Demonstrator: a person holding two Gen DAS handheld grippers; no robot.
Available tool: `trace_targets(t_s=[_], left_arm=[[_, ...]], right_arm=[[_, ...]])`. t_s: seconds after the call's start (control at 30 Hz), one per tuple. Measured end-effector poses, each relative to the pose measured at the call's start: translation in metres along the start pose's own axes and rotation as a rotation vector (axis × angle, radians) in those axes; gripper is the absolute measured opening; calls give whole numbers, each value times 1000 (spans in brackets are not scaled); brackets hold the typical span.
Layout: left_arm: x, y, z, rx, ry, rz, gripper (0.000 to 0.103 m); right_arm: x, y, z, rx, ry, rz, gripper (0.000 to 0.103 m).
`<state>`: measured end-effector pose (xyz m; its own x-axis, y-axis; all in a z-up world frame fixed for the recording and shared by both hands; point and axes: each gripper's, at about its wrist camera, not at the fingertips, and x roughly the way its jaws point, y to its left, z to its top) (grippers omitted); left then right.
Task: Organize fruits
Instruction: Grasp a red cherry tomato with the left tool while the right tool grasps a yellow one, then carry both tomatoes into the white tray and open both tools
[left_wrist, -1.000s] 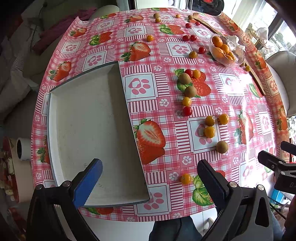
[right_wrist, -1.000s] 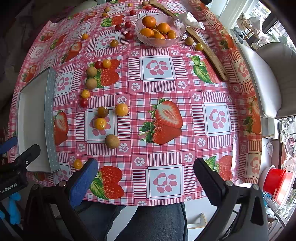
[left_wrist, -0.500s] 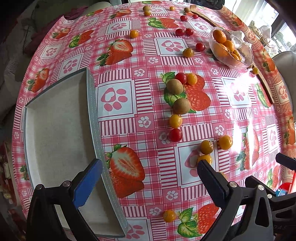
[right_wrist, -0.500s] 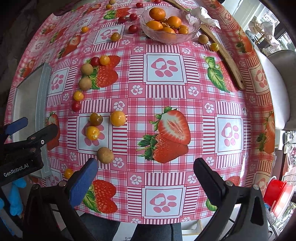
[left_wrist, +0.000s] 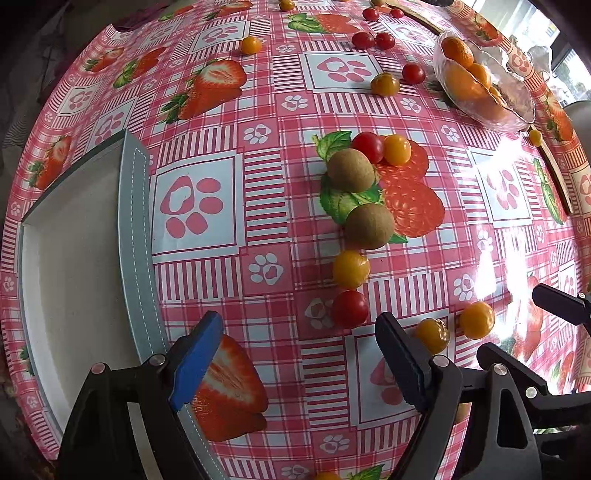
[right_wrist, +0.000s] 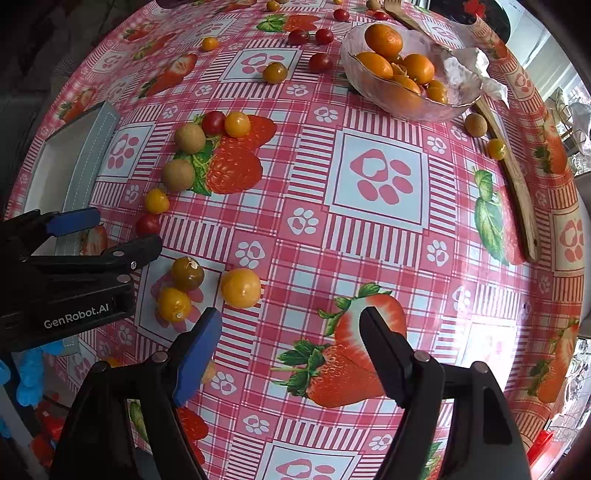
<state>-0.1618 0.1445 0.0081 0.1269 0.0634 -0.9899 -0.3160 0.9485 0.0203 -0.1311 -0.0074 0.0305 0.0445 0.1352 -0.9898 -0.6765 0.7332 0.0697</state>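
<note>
1. Closing over the strawberry-print tablecloth (left_wrist: 280, 229), the left gripper (left_wrist: 299, 354) is pointing down with nothing between its jaws; a red cherry tomato (left_wrist: 350, 308) is lying just beyond them.
2. Narrowing likewise, the right gripper (right_wrist: 291, 350) is hanging empty, a yellow tomato (right_wrist: 241, 287) sitting just ahead of its blue finger.
3. Lying farther off are two brown fruits (left_wrist: 351, 170), with the white tray (left_wrist: 74, 266) sitting at the left.
4. Holding oranges, the glass bowl (right_wrist: 454, 99) is standing at the far side.
</note>
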Motion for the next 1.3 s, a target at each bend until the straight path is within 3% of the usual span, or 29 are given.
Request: trace_targets(t_s=[0.03,0.1,0.2,0.27,0.3,0.33,0.37,0.5,0.77,1.1,1.3], left_arm=[[2,0,0,0,3,1,76],[3,0,0,-12,2,-12,75],[3,-1,0,-13,-7,-25,68],[2,-6,5,12,-27,-35,53],[1,-10,5,30,-36,-39,39],[0,-13,7,45,-37,-48,26],[0,-15,8,52,-34,-57,20],[-7,-18,7,25,-29,-104,20],[-39,19,-23,-26,-63,-141,20],[-65,75,-56,-134,-107,-130,20],[-67,118,-81,-218,-107,-85,20]], right_arm=[[1,2,3,-14,-6,8,76],[5,7,8,-42,-10,13,71],[16,17,14,-64,12,31,49],[17,21,14,-79,-1,31,34],[18,24,15,-87,5,51,25],[19,27,15,-95,5,43,25],[19,30,15,-103,1,31,25],[18,23,16,-32,15,68,25],[-4,14,11,70,7,98,25],[-31,37,8,49,-7,137,25],[-35,80,18,-27,-5,169,25]])
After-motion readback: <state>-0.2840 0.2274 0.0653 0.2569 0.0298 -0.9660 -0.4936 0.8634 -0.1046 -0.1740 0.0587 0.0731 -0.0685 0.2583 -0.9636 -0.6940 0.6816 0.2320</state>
